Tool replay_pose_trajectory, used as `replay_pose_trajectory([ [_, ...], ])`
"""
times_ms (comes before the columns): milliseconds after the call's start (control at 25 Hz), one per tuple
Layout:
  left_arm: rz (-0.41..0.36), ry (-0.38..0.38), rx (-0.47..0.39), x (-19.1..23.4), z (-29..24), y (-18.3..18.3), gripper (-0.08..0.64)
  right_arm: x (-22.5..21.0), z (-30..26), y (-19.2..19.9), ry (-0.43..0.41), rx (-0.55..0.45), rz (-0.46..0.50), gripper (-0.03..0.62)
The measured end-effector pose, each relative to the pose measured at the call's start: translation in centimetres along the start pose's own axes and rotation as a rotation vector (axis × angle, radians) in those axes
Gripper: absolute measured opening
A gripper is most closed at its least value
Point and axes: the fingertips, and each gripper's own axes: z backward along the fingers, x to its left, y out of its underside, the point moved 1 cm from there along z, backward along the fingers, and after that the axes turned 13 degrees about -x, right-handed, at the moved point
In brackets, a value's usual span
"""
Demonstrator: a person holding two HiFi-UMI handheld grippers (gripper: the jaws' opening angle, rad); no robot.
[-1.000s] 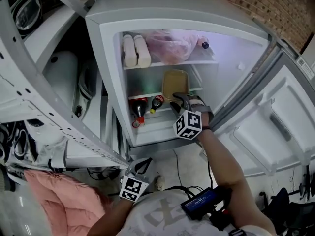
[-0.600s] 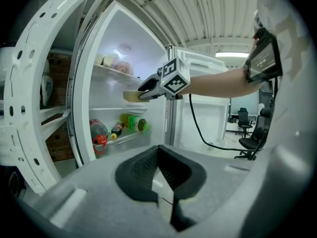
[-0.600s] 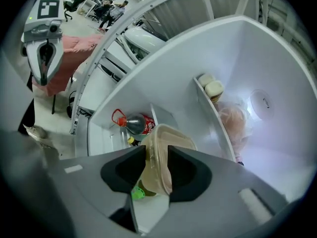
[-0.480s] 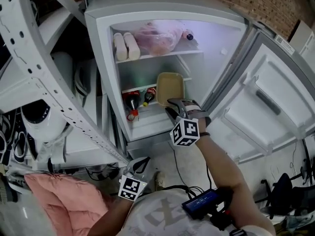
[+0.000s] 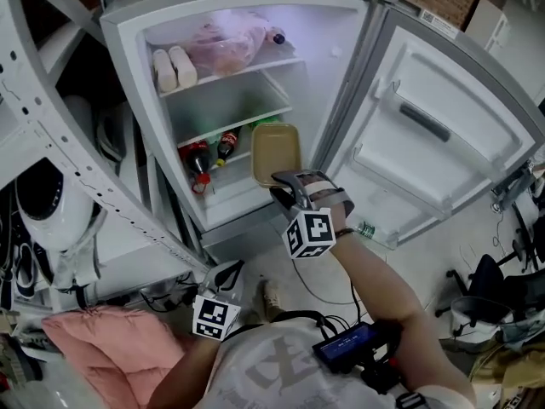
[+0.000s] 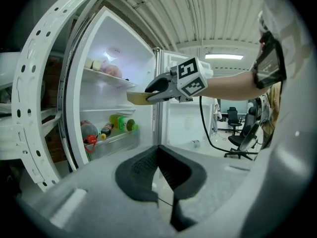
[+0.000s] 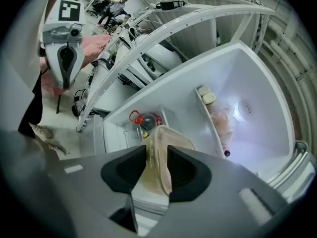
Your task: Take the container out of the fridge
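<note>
The tan, shallow container (image 5: 275, 152) hangs in the air at the mouth of the open fridge (image 5: 128, 66), in front of the middle shelves. My right gripper (image 5: 286, 186) is shut on its near rim. In the right gripper view both pads press on the container (image 7: 171, 135) between the right gripper's (image 7: 157, 155) jaws. The left gripper view shows the container (image 6: 136, 98) held level by the right gripper (image 6: 154, 89). My left gripper (image 5: 226, 273) hangs low by my body, away from the fridge. The left gripper (image 6: 158, 150) is shut, with nothing in it.
Dark cola bottles (image 5: 203, 153) lie on the lower shelf, a pink bag (image 5: 223, 45) and two white rolls (image 5: 174, 68) on the top shelf. The fridge door (image 5: 426, 135) stands wide open at the right. A white perforated frame (image 5: 51, 143) rises at the left, above pink cloth (image 5: 94, 348).
My right gripper has drawn the container back off the shelf, out towards me. The fridge has slid left in the head view. The left gripper has hardly moved.
</note>
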Motion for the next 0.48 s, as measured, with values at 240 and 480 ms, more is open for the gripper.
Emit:
replay_pose_trajectory([
  [240, -0.007, 0.059, 0.003, -1.8, 0.6, 0.2, 0.002, 2.7, 4.3, 0.1, 0.015, 0.037, -0.028, 0.141],
  [480, -0.009, 0.123, -0.017, -3.7, 0.2, -0.3, 0.002, 5.4, 8.7, 1.0, 0.023, 0.103, -0.015, 0.137],
])
